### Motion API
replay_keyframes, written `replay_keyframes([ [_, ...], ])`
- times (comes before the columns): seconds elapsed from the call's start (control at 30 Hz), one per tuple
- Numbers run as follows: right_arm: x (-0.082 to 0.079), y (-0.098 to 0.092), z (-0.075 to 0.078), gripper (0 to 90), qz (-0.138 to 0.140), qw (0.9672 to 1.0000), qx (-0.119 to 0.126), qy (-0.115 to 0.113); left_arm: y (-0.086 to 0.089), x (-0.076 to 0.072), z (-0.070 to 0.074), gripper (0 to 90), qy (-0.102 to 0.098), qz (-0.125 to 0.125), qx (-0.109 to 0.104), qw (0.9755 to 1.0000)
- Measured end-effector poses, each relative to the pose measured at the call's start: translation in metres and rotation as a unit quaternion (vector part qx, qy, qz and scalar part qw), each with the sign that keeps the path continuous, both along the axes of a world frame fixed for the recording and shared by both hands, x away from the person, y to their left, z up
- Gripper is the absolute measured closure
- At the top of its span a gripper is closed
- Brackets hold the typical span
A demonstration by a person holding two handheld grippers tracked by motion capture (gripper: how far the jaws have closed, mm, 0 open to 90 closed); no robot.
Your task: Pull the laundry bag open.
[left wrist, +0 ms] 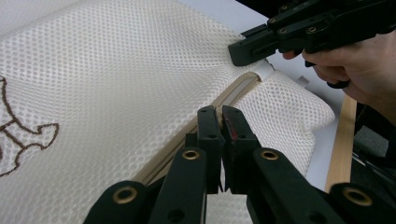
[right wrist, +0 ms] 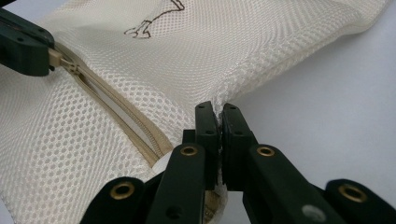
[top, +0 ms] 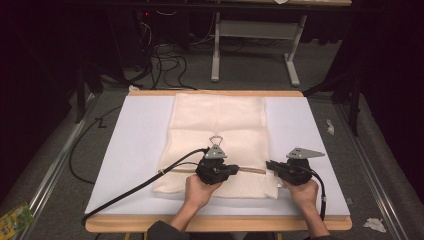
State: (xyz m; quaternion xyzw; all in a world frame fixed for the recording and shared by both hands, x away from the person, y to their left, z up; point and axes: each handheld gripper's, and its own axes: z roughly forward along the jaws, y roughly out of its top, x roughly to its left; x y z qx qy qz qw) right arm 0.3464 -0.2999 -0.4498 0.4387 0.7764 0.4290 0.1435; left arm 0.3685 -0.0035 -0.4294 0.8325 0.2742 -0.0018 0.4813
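White tabletop (top: 135,145): left tongs (left wrist: 219,114) clamped on zipper pull (right wrist: 55,57); right tongs (right wrist: 218,112) clamped on mesh bag (top: 215,120) edge.

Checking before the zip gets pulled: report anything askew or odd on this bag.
Nothing is damaged. The mesh laundry bag lies flat; only its edge puckers where the right gripper pinches it. The left gripper holds the zipper pull.

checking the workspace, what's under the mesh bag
The cream mesh laundry bag lies flat on a white sheet covering the wooden table. Whatever lies directly beneath the bag is covered.
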Motion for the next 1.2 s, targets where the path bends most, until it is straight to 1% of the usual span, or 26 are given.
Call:
replay_keyframes([
  [0.07,0.000,-0.001,0.000,88.3,-0.003,1.0000,-0.002,0.004,0.002,0.000,0.000,86.9,0.003,0.002,-0.004,1.0000],
  [0.2,0.000,0.000,0.000,88.3,-0.005,1.0000,-0.001,0.002,0.006,0.000,0.002,86.9,-0.001,0.002,-0.003,1.0000],
  [0.27,0.000,0.000,0.000,88.3,-0.006,1.0000,-0.001,0.003,0.008,-0.001,0.003,86.9,-0.003,0.006,-0.005,1.0000],
  [0.3,0.000,0.001,0.000,88.3,-0.005,1.0000,-0.005,0.002,0.011,0.000,0.003,86.9,-0.003,0.007,-0.009,0.9999],
  [0.37,0.000,0.001,0.000,88.3,-0.004,1.0000,-0.008,0.003,0.015,0.001,0.002,86.9,0.005,0.011,-0.020,0.9997],
  [0.43,0.001,0.000,-0.001,88.3,-0.004,1.0000,-0.007,0.004,0.018,0.002,0.002,86.9,0.011,0.015,-0.024,0.9995],
  [0.53,0.001,0.000,0.000,88.3,-0.005,0.9999,-0.009,0.003,0.022,0.000,0.003,86.9,0.007,0.017,-0.020,0.9996],
  [0.63,0.001,0.000,-0.001,88.2,-0.007,1.0000,-0.003,0.005,0.025,0.000,0.005,86.9,0.005,0.020,-0.020,0.9996],
  [0.7,0.001,0.000,0.000,88.3,-0.006,1.0000,-0.008,0.002,0.028,0.000,0.008,86.9,-0.002,0.025,-0.021,0.9995],
  [0.77,0.001,-0.001,0.000,88.2,-0.008,0.9999,-0.007,0.003,0.032,0.000,0.009,87.0,-0.004,0.029,-0.023,0.9993],
  [0.83,0.001,-0.002,0.000,88.2,-0.008,0.9999,-0.004,0.004,0.034,0.000,0.010,87.0,-0.003,0.031,-0.024,0.9992],
  [0.93,0.001,-0.001,0.001,88.2,-0.007,1.0000,-0.005,0.000,0.036,-0.001,0.010,87.0,-0.005,0.028,-0.017,0.9994],
  [1.03,0.001,-0.001,0.000,88.3,-0.008,1.0000,-0.001,0.004,0.036,-0.001,0.010,86.9,-0.006,0.030,-0.018,0.9994],
  [1.13,0.001,-0.001,0.000,88.3,-0.007,1.0000,-0.005,0.001,0.037,-0.001,0.010,87.0,-0.010,0.031,-0.017,0.9993],
  [1.2,0.001,-0.001,0.000,88.3,-0.006,1.0000,-0.001,0.002,0.038,0.000,0.010,87.0,-0.005,0.031,-0.019,0.9993],
])
